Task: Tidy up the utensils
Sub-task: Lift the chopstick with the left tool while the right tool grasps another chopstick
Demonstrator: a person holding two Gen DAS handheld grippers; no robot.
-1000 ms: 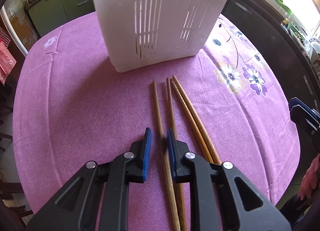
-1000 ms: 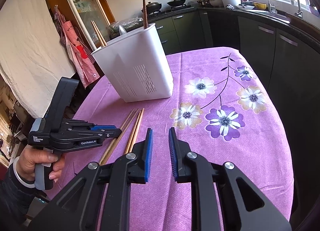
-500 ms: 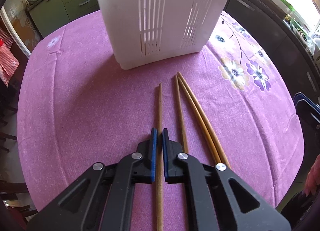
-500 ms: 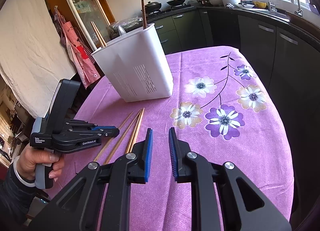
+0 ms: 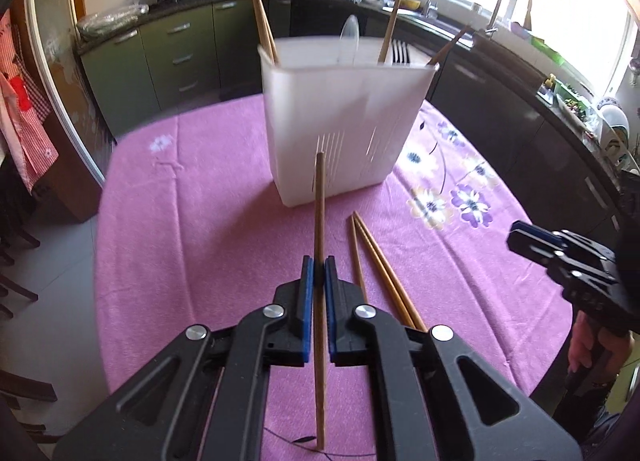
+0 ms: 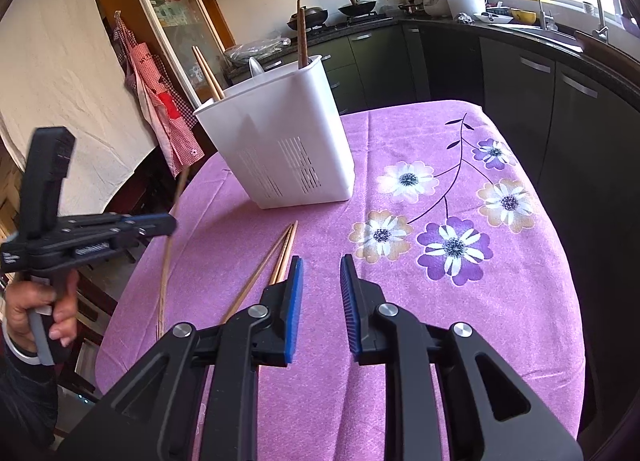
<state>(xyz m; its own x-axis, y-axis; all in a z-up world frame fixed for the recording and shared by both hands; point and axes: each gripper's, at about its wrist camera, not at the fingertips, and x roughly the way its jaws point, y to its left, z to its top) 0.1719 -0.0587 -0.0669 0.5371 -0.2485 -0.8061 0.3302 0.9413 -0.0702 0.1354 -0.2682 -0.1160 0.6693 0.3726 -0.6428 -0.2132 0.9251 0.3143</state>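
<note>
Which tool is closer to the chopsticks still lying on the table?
Right. The right tool hovers open just beside the lying chopsticks. The left tool is lifted off to their side, shut on another chopstick.

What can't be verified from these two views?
- Lower ends of utensils in the white caddy: hidden by its walls, both views.
- Near ends of the three loose chopsticks: behind the left tool; in the right view, behind the right tool.
- Held chopstick: blurred in the right view.

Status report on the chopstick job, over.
Left gripper shut on one chopstick, lifted. Right gripper open. Three chopsticks on cloth. Holder ahead, path clear.
</note>
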